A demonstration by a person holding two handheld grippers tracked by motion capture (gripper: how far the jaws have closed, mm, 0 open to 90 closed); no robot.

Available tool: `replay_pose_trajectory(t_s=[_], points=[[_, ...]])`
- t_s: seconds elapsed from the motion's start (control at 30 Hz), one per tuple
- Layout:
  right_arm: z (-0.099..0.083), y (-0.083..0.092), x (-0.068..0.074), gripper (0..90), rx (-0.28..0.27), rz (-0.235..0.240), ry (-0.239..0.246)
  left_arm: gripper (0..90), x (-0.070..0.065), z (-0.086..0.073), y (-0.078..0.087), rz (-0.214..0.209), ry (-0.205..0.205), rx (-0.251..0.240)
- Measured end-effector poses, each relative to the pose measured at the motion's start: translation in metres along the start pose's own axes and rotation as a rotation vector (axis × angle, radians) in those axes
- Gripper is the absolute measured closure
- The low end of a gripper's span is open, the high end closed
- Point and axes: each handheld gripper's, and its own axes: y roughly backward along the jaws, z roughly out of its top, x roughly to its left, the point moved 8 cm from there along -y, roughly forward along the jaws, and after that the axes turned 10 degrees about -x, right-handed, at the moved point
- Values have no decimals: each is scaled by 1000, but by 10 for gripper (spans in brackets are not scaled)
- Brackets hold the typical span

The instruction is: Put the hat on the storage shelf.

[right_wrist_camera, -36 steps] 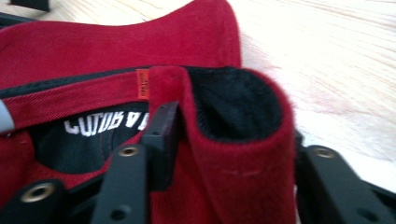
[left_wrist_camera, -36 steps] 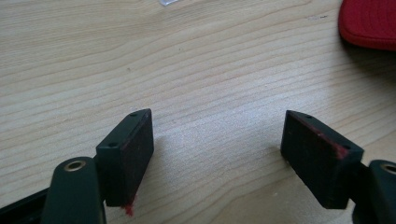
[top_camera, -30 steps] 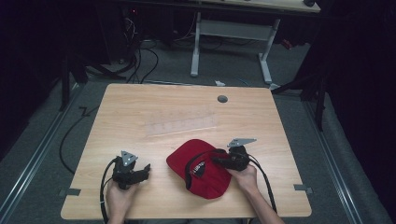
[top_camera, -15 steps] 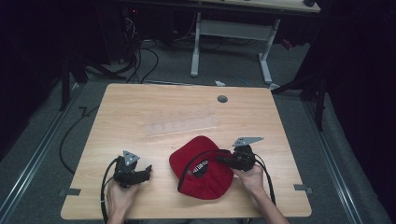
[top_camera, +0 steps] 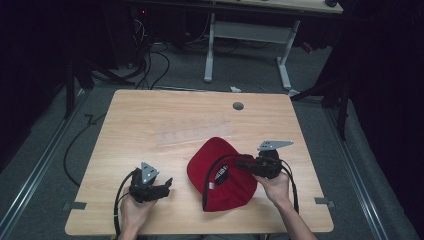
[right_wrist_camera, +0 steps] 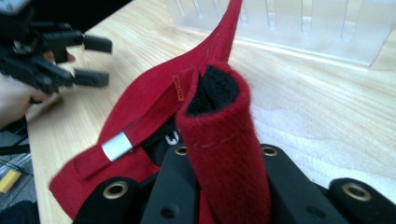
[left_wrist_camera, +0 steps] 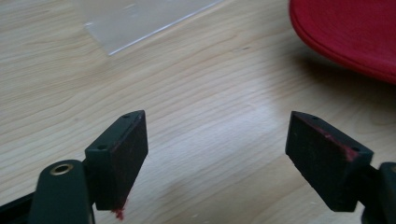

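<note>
Red cloth is what the work turns on: a red fabric baseball cap with a black inner band (top_camera: 222,175) lies on the near right part of the light wooden table (top_camera: 150,115), crown toward the far side and its opening turned up toward the person. The right gripper (top_camera: 239,164), held in the person's right hand (top_camera: 275,185) at the cap's right edge, has its two black jaws clamped tight on a folded bit of the cap's rim; in the right gripper view that red fold with black lining (right_wrist_camera: 219,135) stands up squeezed between the jaws, and the cap's back strap with a small silver metal clasp (right_wrist_camera: 116,146) hangs just to the left of it. The left gripper (top_camera: 166,186), held in the person's left hand (top_camera: 132,210), sits over the near left part of the table, apart from the cap. Its jaws have just been opening and now stand wide apart with nothing between them; in the left gripper view only bare wood lies in the gap, with the cap's red edge (left_wrist_camera: 345,32) at the upper right. A clear plastic tray with ribbed slots (top_camera: 192,132) lies flat on the table just beyond the cap, near the middle.
</note>
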Motion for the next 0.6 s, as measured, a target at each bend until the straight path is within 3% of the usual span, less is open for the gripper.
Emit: replay_pose_trajectory(t_s=[0.17, 0.23, 0.6], points=[[13, 7, 1, 852, -17, 2, -8, 215, -22, -10, -1, -57, -45, 13], [15, 8, 1, 852, -20, 4, -10, 212, -24, -11, -2, -61, -51, 17], [38, 4, 12, 851, -33, 26, -31, 175, -61, -17, -12, -152, -33, 35]])
